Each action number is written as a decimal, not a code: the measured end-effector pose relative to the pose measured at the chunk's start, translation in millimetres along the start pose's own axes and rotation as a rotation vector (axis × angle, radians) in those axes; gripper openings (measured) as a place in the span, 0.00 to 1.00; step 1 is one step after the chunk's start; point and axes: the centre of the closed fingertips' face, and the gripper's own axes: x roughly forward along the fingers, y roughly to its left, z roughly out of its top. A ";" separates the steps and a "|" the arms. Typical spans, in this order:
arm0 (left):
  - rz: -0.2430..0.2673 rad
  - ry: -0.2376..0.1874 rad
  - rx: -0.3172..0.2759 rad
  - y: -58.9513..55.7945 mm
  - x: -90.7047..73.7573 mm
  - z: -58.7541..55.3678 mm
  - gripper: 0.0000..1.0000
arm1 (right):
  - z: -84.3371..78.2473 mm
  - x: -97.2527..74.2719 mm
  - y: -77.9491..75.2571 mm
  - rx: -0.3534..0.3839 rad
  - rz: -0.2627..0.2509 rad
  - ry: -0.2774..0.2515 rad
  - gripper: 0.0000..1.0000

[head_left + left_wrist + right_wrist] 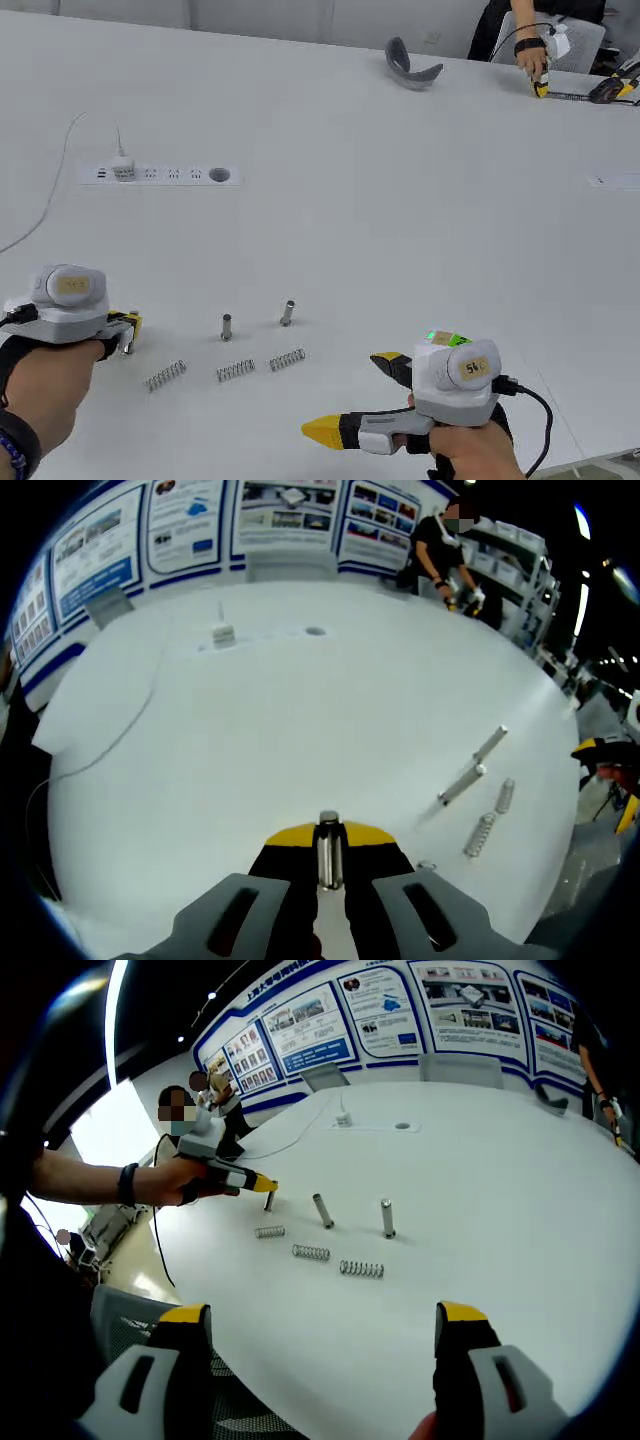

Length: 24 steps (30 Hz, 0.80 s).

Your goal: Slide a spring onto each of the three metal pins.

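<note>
Two metal pins [226, 327] [287, 313] stand upright on the white table [400, 220]. In front of them three springs [165, 376] [235, 370] [287, 359] lie in a row. My left gripper [128, 325] is at the left of the row, shut on a third metal pin [328, 850] that stands upright between its jaws. That held pin [268, 1201] hangs just above the leftmost spring [269, 1231]. My right gripper [355, 394] hovers open near the table's front edge, right of the springs, with nothing between its jaws [322, 1320].
A white power strip [160, 174] with a plugged-in adapter [123, 168] and cable lies at the far left. A dark curved object [410, 68] rests at the back. Another person's hand [535, 60] works at the far right corner. The table edge [600, 462] runs close on the right.
</note>
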 end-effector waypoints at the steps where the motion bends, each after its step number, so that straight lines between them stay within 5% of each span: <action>1: 0.000 0.000 0.000 0.0 -0.5 -0.1 0.07 | -0.1 0.0 -0.1 0.000 -0.001 0.001 0.93; 24: 0.007 -0.025 -0.019 3.9 -15.3 -6.3 0.07 | 0.7 0.2 3.5 -0.006 0.003 -0.003 0.93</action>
